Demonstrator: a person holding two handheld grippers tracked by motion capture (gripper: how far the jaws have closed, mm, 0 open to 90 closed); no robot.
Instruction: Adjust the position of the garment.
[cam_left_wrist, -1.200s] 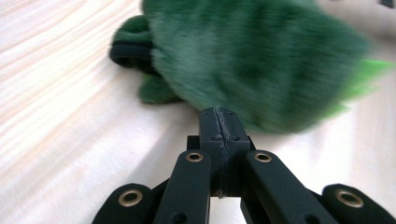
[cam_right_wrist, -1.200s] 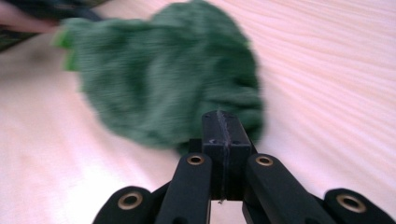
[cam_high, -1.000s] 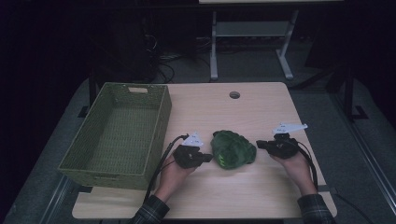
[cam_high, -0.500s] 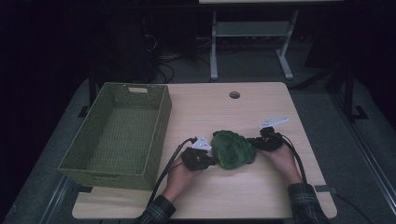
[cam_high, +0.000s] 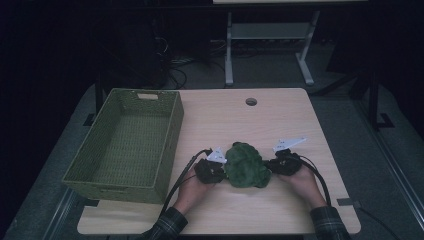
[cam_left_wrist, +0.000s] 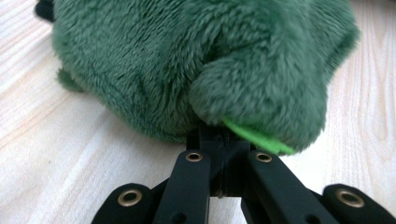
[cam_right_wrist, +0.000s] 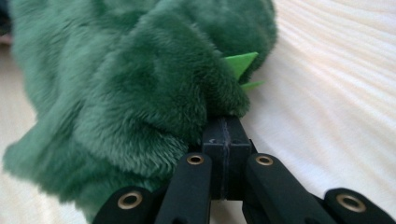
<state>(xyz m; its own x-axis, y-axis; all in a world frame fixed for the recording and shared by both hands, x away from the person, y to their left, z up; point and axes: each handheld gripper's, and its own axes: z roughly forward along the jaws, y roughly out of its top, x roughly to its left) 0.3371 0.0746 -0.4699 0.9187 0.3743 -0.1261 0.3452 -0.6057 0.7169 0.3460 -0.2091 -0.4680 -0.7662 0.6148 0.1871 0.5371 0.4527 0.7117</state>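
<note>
Nearest the person, two forearms in plaid sleeves come up from the table's (cam_high: 300, 120) front edge, each hand wrapped around a hand-held gripper and laid low, close to the wood. The left hand-held gripper (cam_high: 218, 170) points inward from the left, the right hand-held gripper (cam_high: 274, 165) inward from the right, so they face each other across the green plush toy (cam_high: 246, 165) that lies on the table between them.

In the left gripper view the jaws are drawn together, their tips tucked under a fold of fur with a bright green felt edge (cam_left_wrist: 254, 137); whether they pinch any fur I cannot tell. In the right gripper view the jaws are likewise pressed together, butting against the pile just below a pointed felt spike (cam_right_wrist: 240, 63).

The toy looks light, soft and floppy, not fragile; its fur will likely give and slide under a shallow pinch. A protruding limb or thick fold on either side seems the best hold, taken deep.

Farther left stands the green woven basket (cam_high: 172, 125), well apart from the toy.
</note>
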